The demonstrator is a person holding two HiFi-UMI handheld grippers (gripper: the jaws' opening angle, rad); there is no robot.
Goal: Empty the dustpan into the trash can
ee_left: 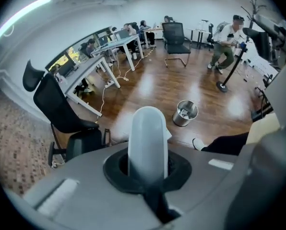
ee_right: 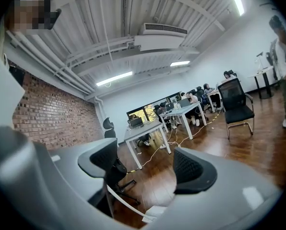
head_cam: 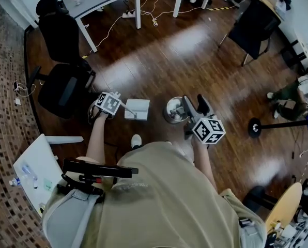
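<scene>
While my left gripper point(head_cam: 117, 105) is clenched round the pale handle point(ee_left: 148, 138) of the white dustpan point(head_cam: 137, 109), the pan is just beside the round metal trash can point(head_cam: 173, 110). From my head it lies to the can's left, not yet over the rim. Whether the pan touches the wooden floor point(head_cam: 159, 50) beside the can, I cannot tell.

My right gripper point(ee_right: 148, 174) is near the can on its other side. Its jaws stand apart, released, with nothing gripped between them.

I judge this to be the approach step: the pan is at the can but not yet emptied. Next it needs lifting above the can's rim and centring over the opening. Then my left wrist should roll to tip it, so the contents slide in rather than spill beside the can.
</scene>
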